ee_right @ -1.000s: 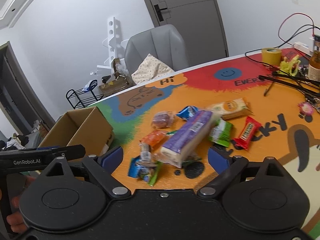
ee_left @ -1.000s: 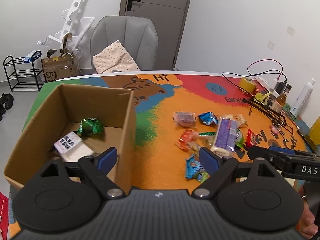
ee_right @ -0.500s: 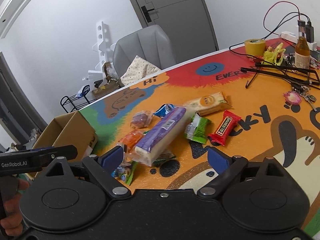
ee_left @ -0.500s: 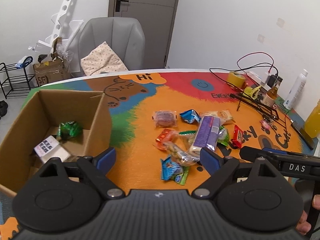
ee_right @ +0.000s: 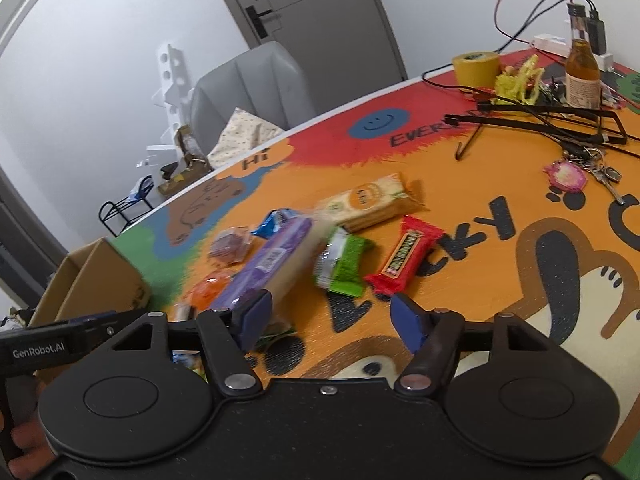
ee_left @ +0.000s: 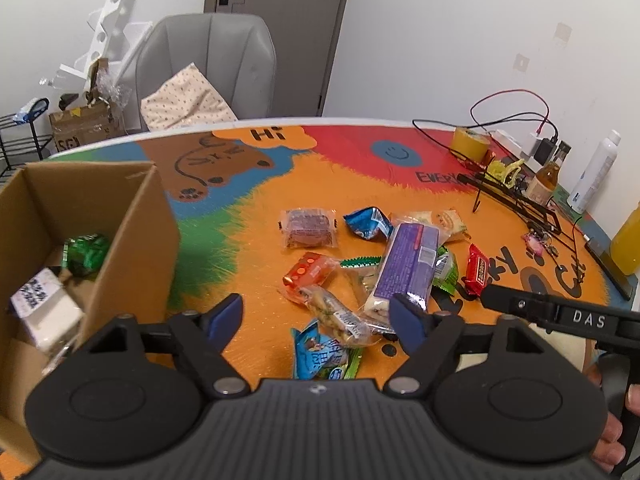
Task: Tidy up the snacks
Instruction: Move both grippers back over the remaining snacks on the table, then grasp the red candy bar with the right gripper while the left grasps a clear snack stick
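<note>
The bench [ee_left: 256, 208], covered in a bright cartoon print, is carrying everything. On its left side a cardboard box [ee_left: 132, 216] is standing open, with a green packet [ee_left: 86, 254] and a white pack [ee_left: 44, 304] lying inside.

The left gripper [ee_left: 316, 316] is reaching forward and tilting downward over the near end of the snack pile. Its jaws have just been closing and are standing apart, pressing on nothing, with a clear nut packet [ee_left: 336, 314] and a blue packet [ee_left: 320, 356] lying on the bench between and below them.

The right gripper [ee_right: 330, 316] is also sloping down toward the bench. Its jaws have just been closing too and are standing apart with bare bench between them; its left pad is sitting at the near end of the purple pack, though I cannot tell if it is touching.

The long purple pack [ee_left: 408, 264] is lying across the middle of the pile, its long axis running from near the grippers away toward the far side of the bench. Just beside it a green wafer packet [ee_right: 342, 260] and a red bar [ee_right: 404, 256] are lying, the bar's long axis roughly parallel to the pack's. A beige cracker pack [ee_right: 368, 200] is lying crosswise beyond them.
</note>
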Demonstrator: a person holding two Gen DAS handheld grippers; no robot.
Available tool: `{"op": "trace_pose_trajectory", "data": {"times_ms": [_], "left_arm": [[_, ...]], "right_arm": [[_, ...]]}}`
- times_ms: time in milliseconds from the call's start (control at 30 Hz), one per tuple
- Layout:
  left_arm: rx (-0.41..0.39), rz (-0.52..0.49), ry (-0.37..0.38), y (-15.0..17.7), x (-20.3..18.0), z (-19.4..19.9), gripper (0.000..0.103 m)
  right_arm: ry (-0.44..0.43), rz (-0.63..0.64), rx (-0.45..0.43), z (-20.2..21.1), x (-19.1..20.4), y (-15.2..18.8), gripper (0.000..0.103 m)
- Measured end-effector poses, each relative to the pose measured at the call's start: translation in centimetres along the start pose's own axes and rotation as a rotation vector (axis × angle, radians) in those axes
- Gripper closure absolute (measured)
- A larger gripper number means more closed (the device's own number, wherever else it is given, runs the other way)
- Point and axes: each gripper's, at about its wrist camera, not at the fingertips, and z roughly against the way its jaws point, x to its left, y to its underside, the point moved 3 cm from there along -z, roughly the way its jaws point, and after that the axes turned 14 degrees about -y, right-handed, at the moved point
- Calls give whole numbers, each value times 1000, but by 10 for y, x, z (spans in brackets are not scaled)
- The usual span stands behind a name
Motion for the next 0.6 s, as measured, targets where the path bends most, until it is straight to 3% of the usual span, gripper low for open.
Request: {"op": "trace_pose_trajectory", "data": {"times_ms": [133, 600], "left_arm": [[46, -5, 10, 0, -5, -18, 42], [160, -6, 27, -2, -14, -63, 62]], "right_arm": [[26, -15, 9, -7, -12, -4, 44], [77, -38, 35, -31, -36, -17, 50]]}}
